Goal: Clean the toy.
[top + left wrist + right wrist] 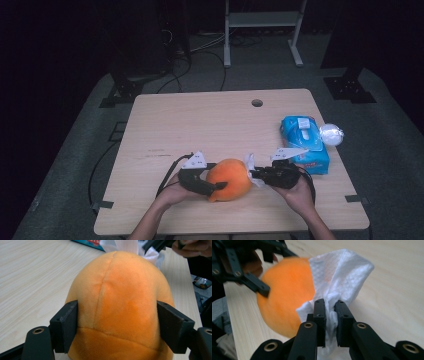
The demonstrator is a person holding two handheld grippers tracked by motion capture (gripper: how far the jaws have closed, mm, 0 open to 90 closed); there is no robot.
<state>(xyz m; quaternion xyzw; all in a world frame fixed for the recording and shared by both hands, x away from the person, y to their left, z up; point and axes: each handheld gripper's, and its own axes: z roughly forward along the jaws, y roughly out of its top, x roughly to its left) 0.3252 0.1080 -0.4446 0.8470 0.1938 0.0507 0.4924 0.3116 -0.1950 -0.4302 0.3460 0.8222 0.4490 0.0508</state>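
Left tool [117, 322] clamps rounded orange plush [120, 302]; right tool [329, 315] pinches crumpled white tissue [342, 272]

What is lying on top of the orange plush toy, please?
A white tissue, pinched in the right tongs, drapes against the orange plush toy. The plush surface under the tissue is covered, so it cannot be seen.

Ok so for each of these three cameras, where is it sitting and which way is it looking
High view: above the table's near side, looking forward and down; forearms, both grippers.
Left gripper view: on the left gripper, facing its jaws clamping the orange plush.
Right gripper view: on the right gripper, facing its pinched white tissue.
Shared: plush, tissue.
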